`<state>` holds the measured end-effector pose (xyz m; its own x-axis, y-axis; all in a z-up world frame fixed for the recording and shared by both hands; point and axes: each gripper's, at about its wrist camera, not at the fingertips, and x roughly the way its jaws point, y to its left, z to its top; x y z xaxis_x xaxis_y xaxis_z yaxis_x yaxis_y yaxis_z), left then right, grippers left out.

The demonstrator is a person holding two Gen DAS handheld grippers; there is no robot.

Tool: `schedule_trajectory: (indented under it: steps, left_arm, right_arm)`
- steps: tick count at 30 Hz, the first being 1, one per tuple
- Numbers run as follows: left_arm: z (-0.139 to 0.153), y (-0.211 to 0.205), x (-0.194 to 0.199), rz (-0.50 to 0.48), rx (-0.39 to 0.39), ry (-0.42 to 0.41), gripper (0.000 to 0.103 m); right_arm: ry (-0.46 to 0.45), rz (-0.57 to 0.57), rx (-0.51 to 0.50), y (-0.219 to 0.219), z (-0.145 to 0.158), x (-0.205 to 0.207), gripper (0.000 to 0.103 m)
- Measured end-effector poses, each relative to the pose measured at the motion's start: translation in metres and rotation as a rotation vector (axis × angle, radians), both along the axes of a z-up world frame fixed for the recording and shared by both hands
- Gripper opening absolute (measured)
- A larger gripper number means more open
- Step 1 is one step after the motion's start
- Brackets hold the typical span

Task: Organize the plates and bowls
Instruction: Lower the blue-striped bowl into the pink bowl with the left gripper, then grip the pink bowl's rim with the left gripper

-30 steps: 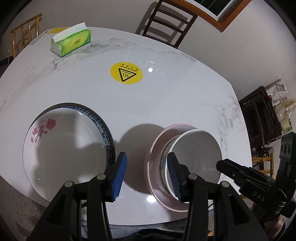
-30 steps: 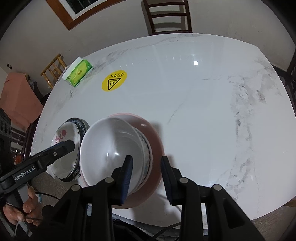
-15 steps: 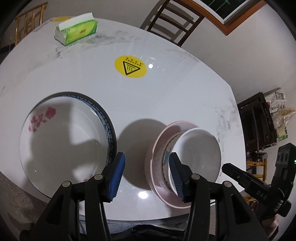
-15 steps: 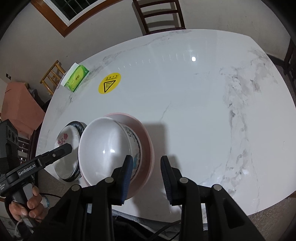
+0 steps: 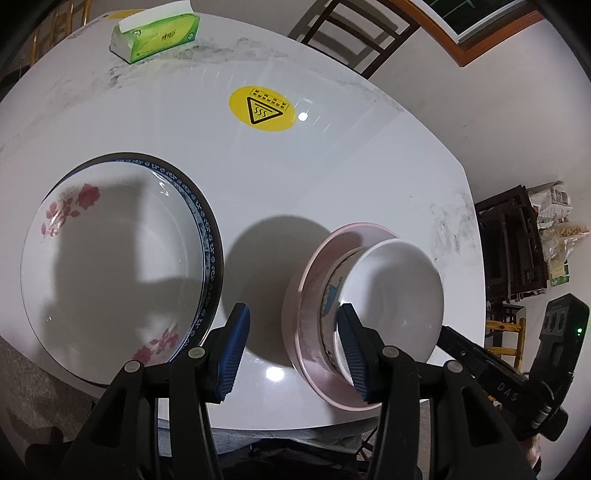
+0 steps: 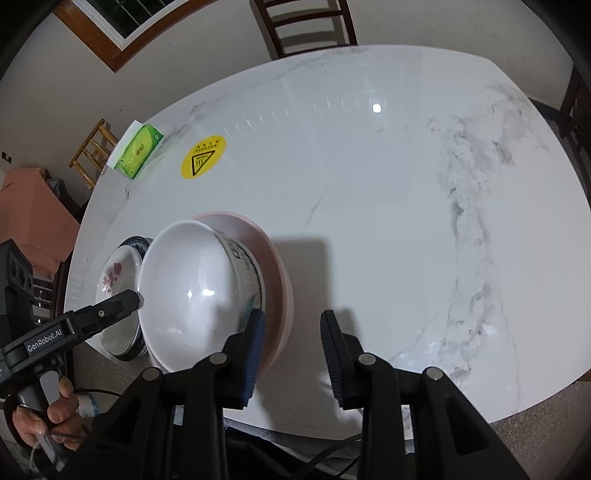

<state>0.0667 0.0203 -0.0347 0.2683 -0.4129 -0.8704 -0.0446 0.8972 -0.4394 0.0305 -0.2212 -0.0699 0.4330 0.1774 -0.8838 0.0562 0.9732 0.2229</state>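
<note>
Near the table's front edge, a white bowl (image 5: 399, 291) is nested in a blue-patterned bowl (image 5: 330, 295), and both sit in a pink dish (image 5: 295, 314). To their left a white plate with red flowers (image 5: 110, 258) lies on a blue-rimmed plate (image 5: 207, 236). My left gripper (image 5: 293, 350) hangs open over the gap between the two stacks, its right finger against the bowl stack's near left side. My right gripper (image 6: 291, 332) is open just right of the pink dish (image 6: 277, 266), with only table between its pads. In the right wrist view, the white bowl (image 6: 188, 280) partly hides the flowered plate (image 6: 118, 273).
A green tissue box (image 5: 159, 31) and a yellow hot-surface sticker (image 5: 262, 109) lie farther back on the white marble table (image 6: 388, 206). Dark chairs (image 6: 306, 22) stand behind the table. A hand (image 6: 48, 417) holds the left gripper's handle at the table's near edge.
The left gripper's jaws stand a little wider than a second ago. Both views have rolled and drawn back slightly. The dishes have not moved.
</note>
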Motion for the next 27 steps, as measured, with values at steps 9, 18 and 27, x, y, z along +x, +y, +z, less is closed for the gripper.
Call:
schedule_trajectory:
  steps: [9, 18, 27]
  left_arm:
    - [0.008, 0.009, -0.004, 0.006, -0.028, -0.03, 0.045]
    - [-0.01, 0.013, -0.002, 0.041, -0.017, 0.031, 0.044]
    - [-0.023, 0.007, 0.0, 0.037, -0.009, 0.052, 0.044]
  right_arm:
    - [0.021, 0.0, 0.002, 0.002, -0.01, 0.001, 0.031]
    - [0.028, -0.013, -0.007, 0.001, -0.013, 0.003, 0.032]
    - [0.03, -0.012, -0.033, 0.008, -0.017, 0.005, 0.031]
